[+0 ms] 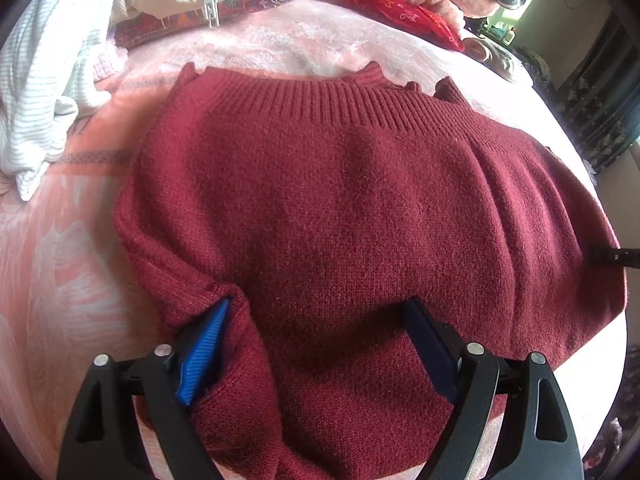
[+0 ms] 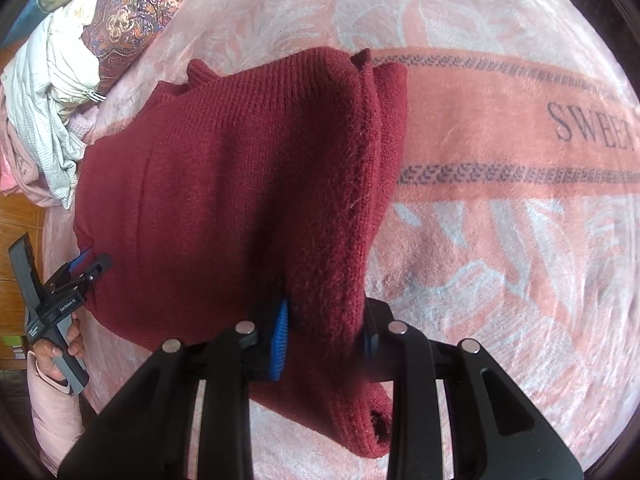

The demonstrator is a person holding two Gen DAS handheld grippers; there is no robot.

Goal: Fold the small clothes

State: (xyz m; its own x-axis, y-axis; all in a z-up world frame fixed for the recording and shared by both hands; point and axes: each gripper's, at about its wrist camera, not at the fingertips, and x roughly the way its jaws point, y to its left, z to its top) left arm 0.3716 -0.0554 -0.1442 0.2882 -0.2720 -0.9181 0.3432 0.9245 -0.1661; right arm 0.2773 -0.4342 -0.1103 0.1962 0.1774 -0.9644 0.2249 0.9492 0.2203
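Sweater lies flat on the pink blanket, ribbed edge at the far side; right gripper clamps its right side fold, left gripper spread wide over the near-left hem, probably not gripping.

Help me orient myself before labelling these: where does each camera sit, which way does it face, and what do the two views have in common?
Left wrist: sits on the left gripper, looking steeply down over the maroon sweater; its own wide-apart fingers show, one tucked into a fold.
Right wrist: sits on the right gripper, looking down at the sweater's lifted sleeve pinched in its fingers; the left gripper and the hand holding it appear at lower left.
Shared: sweater, pink blanket, pile of clothes.
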